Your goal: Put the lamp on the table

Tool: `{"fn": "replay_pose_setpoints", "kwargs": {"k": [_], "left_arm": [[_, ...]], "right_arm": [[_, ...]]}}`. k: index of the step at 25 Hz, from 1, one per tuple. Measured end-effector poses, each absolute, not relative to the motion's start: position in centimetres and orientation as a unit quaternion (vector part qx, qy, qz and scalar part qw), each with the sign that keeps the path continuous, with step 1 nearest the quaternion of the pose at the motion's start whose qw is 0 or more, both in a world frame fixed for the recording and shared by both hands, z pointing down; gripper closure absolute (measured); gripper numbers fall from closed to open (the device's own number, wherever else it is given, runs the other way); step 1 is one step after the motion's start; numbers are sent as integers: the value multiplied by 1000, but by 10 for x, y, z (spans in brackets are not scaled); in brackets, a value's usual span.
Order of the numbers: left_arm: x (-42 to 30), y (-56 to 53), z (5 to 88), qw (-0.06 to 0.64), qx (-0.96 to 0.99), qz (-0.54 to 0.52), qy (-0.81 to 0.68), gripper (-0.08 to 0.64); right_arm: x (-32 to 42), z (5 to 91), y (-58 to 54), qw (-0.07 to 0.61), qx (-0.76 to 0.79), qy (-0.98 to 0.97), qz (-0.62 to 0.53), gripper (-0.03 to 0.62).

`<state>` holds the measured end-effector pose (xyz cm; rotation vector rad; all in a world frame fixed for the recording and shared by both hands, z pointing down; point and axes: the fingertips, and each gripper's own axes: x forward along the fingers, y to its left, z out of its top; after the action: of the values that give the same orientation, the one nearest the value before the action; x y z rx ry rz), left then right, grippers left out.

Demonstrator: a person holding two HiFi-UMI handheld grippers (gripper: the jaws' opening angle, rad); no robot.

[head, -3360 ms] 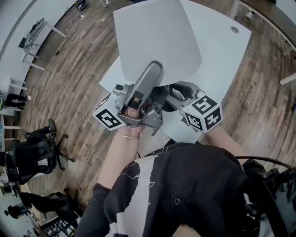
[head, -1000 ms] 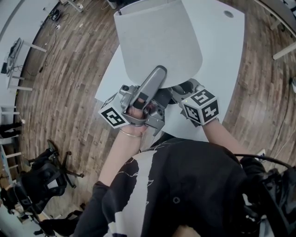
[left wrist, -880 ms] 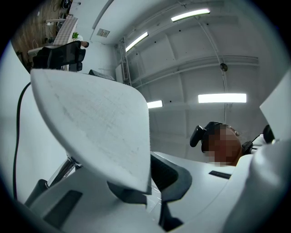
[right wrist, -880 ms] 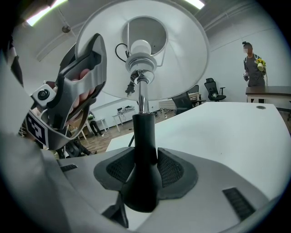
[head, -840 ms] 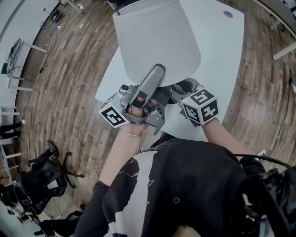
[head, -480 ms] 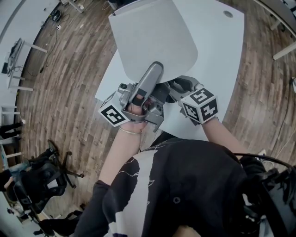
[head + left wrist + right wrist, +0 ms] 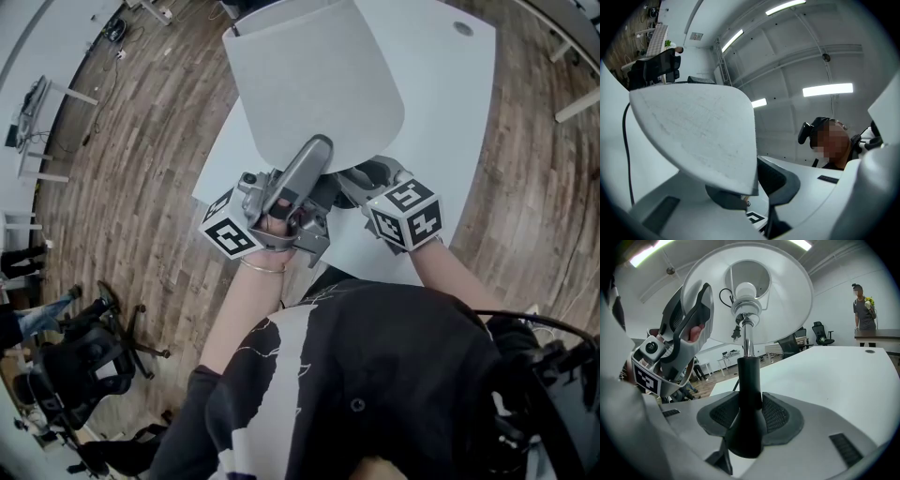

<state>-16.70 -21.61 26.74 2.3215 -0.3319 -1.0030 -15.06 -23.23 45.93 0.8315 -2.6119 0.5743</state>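
— Where to find the lamp [image 7: 314,84]?

— Close in front of the chest, over the near corner of the white worktop [image 7: 441,103]. Cannot tell whether resting on it or hanging just above.

— Pointing which way?

— Near upright along the long axis: foot low, shade [image 7: 787,301] on top, open mouth facing down.

— Made of what?

— Looks like a matte pale-grey cone for the shade, smooth and white inside, around a white bulb [image 7: 745,290]. Below that, a thin chrome rod [image 7: 748,341], then a round black stem [image 7: 749,380] flaring into a bell at the bottom.

— And the grip?

— Clamped by the right tool [image 7: 749,411], ribbed dark pads pressed on both sides of the black stem. As for the left tool [image 7: 757,187]: narrowly apart, having just been opening, with the shade's lower rim between the pads.

— Around all that?

— Only wood-plank floor [image 7: 141,187] beyond the worktop's edge.

— Anything different from a second ago?

— Hardly. Same near-upright stance, same spot over the worktop, both tools in the same places by the shade. Just that slight parting at the rim.
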Motion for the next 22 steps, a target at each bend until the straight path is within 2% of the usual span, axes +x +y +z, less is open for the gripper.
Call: {"fn": "replay_pose_setpoints", "kwargs": {"k": [10, 22], "left_arm": [[-166, -209, 275, 276, 879, -349, -170, 471], [-161, -205, 277, 257, 889, -322, -201, 471]], "right_arm": [[-146, 457, -227, 165, 285, -922, 206, 431], [-145, 458, -229, 166, 270, -925, 206, 431]]}}
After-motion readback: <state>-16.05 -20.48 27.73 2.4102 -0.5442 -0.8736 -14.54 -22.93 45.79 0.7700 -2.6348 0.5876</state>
